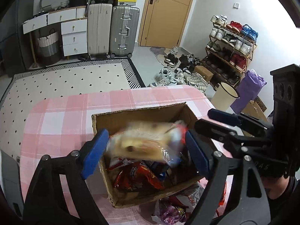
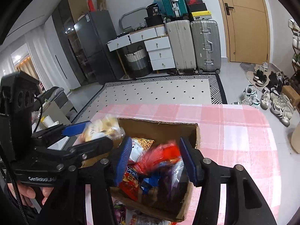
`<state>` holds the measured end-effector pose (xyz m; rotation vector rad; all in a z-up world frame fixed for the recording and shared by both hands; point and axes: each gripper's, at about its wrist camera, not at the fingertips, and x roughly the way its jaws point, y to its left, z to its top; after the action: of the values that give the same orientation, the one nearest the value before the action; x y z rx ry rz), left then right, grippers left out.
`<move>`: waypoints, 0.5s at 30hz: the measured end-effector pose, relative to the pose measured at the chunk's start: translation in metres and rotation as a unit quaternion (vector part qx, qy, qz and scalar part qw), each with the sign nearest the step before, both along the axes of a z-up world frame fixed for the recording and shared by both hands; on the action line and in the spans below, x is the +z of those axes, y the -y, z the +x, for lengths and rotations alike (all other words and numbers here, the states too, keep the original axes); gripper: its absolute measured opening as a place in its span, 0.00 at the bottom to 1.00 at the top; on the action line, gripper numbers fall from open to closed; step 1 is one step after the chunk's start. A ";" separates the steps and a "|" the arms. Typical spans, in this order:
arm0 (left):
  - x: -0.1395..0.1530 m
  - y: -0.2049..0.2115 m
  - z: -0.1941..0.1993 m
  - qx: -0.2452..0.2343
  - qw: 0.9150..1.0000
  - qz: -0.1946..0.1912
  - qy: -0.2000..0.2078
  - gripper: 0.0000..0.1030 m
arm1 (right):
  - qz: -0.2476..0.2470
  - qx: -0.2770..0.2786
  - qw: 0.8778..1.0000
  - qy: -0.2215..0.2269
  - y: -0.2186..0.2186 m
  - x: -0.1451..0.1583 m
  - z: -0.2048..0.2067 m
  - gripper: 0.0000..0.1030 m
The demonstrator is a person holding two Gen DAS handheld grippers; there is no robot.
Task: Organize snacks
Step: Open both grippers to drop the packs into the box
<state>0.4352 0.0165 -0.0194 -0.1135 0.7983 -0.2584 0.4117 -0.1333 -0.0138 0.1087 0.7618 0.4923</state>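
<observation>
An open cardboard box (image 1: 131, 112) (image 2: 159, 125) stands on the pink checked tablecloth (image 1: 56, 121) (image 2: 234, 131), with several red and blue snack packets (image 1: 138, 176) inside. My left gripper (image 1: 146, 133) hangs over the box's left part. A blurred pale bread packet (image 1: 142, 142) (image 2: 101, 127) sits loose between its wide jaws. My right gripper (image 2: 155, 140) hovers over the box's right part, jaws apart around a blurred red packet (image 2: 161, 155) that touches neither pad. Each gripper shows at the edge of the other's view.
More snack packets (image 1: 174, 206) lie on the cloth in front of the box. Beyond the table are a patterned rug (image 1: 65, 80), suitcases (image 1: 123, 30), a cream bin (image 1: 224, 95), a purple bag (image 1: 249, 88) and shoes (image 1: 178, 75). A hand (image 2: 28, 193) grips the left tool.
</observation>
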 end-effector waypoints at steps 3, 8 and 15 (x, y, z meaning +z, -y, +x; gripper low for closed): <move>-0.001 -0.004 -0.003 0.008 1.000 -0.002 0.000 0.83 | 0.002 -0.008 1.000 0.010 0.009 0.006 -0.006 0.62; 0.009 -0.005 -0.026 0.015 1.000 0.001 0.012 0.83 | 0.012 -0.019 0.999 0.033 0.026 0.026 -0.028 0.67; 0.028 0.003 -0.074 0.016 0.999 0.009 0.040 0.83 | 0.018 -0.026 0.997 0.066 0.039 0.058 -0.075 0.69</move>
<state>0.3615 0.0140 0.0089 -0.0990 0.7179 -0.2241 0.3371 -0.1718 0.0439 0.1273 0.6202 0.4593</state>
